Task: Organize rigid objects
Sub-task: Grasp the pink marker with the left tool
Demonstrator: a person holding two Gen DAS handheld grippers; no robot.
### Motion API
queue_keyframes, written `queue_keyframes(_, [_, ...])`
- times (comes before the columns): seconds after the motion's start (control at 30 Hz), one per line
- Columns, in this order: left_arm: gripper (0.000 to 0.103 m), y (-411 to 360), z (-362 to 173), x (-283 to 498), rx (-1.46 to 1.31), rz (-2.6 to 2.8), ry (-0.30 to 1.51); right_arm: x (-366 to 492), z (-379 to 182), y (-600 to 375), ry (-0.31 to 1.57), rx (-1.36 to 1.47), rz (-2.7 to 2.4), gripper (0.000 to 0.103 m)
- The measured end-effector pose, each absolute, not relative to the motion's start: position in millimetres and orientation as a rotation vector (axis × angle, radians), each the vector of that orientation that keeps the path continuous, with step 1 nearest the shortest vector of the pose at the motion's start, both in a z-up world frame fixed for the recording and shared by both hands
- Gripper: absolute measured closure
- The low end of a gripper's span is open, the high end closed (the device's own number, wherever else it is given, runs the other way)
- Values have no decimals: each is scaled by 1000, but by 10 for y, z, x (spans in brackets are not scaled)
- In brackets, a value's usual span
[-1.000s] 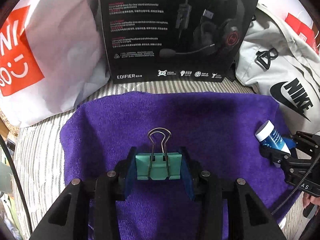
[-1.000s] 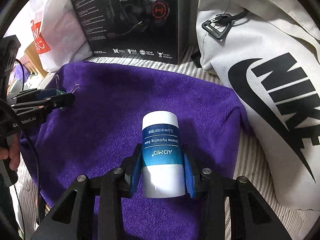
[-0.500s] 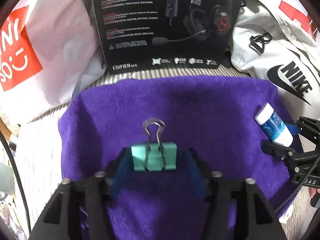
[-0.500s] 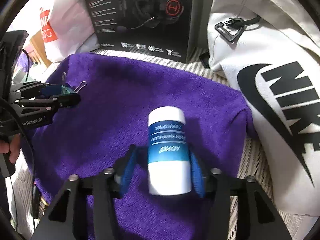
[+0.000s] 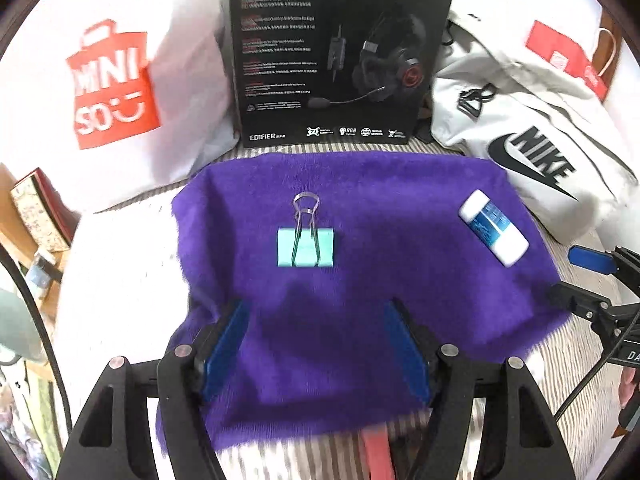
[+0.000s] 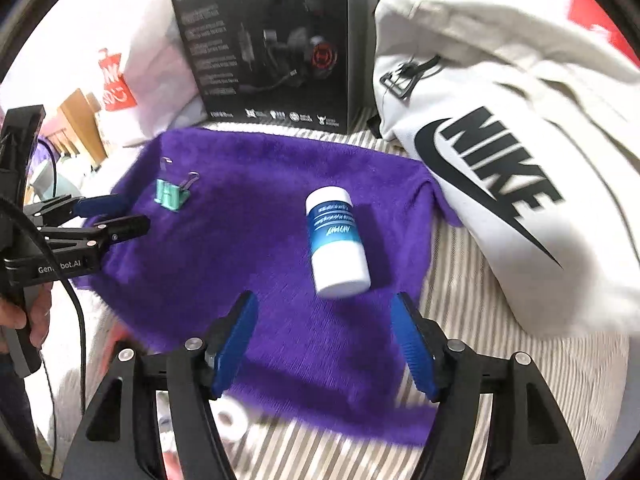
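A teal binder clip point(image 5: 305, 246) with silver wire handles lies on the purple towel point(image 5: 360, 300), left of middle. My left gripper point(image 5: 316, 344) is open and empty, pulled back just short of the clip. A white tube with a blue label point(image 6: 337, 246) lies on the right side of the towel point(image 6: 256, 264). My right gripper point(image 6: 323, 342) is open and empty, just behind the tube. The clip also shows in the right wrist view point(image 6: 173, 194), and the tube in the left wrist view point(image 5: 493, 231).
A black headset box point(image 5: 340, 56) stands behind the towel. A white Miniso bag point(image 5: 112, 84) is at the back left and a white Nike bag point(image 5: 532, 152) at the right. A roll of white tape point(image 6: 232, 420) lies near the towel's front edge on the striped sheet.
Both grippers opened and let go: the left released the binder clip, the right released the tube. Both drew back and up, leaving the objects lying on the towel.
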State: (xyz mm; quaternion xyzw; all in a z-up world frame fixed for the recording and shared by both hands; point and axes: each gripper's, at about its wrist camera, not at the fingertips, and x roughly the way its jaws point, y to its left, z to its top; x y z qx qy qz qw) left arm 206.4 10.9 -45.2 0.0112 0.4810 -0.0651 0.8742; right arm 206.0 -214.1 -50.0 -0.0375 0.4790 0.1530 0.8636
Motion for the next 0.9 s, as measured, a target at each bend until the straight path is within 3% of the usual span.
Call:
queue_keyframes(0.07, [35,152,-414,1905,17,-135,995,1875,-405,-2171,994,-58,316,27])
queue_keyframes(0.4, [35,233,-605,1155,2,-113,1014,1148,-304,-2203,972,22,298,26])
queue_keyframes(0.9, [34,5,-891,1068,22,-140,1040,621,-481,-2475,1001,90,235,26])
